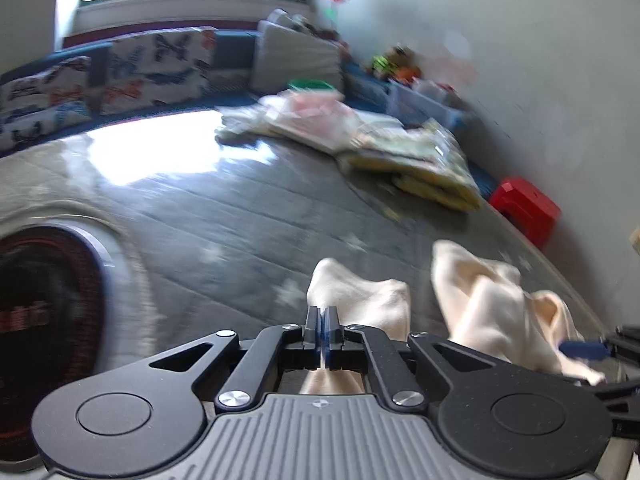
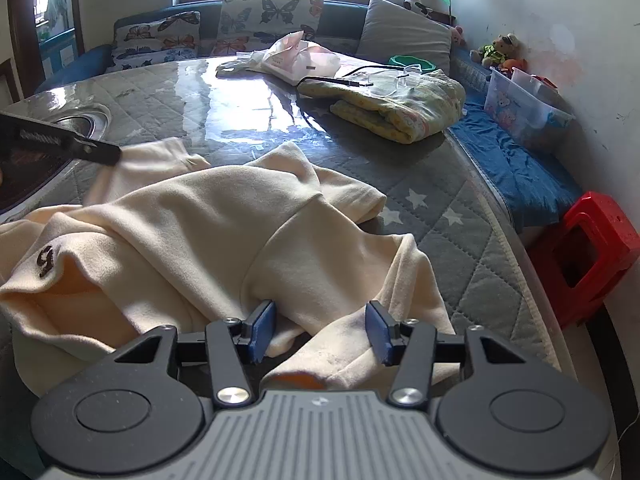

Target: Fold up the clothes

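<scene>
Left wrist view: my left gripper [image 1: 323,322] has its jaws pressed together on a pinch of the cream garment [image 1: 360,300], and cloth shows both ahead of the pads and behind them, so I read this as a firm grip on an edge or sleeve end. The rest of the garment rises in a crumpled peak to the right. The picture is smeared, so I cannot tell which part of the garment I hold. At the far right edge a blue pad of the right gripper [image 1: 584,348] pokes in, touching the cloth.

Right wrist view: the right gripper [image 2: 320,330] stands with jaws apart, a fold of the garment [image 2: 200,216] lying between the blue pads [image 2: 264,320] without being pressed. The garment sprawls bunched on the quilted mat [image 2: 440,216], a dark logo near its left side. The left gripper [image 2: 64,144] reaches in from the upper left to a sleeve. A folded yellow blanket [image 2: 400,108] lies well apart, farther back.

My judgement: I am at the start of a fold, securing two corners before spreading the piece flat. Next I need the right jaws closed on that fold, then both hands drawn apart to pull the cloth taut.

The garment's near edge is hidden under both gripper bodies.
</scene>
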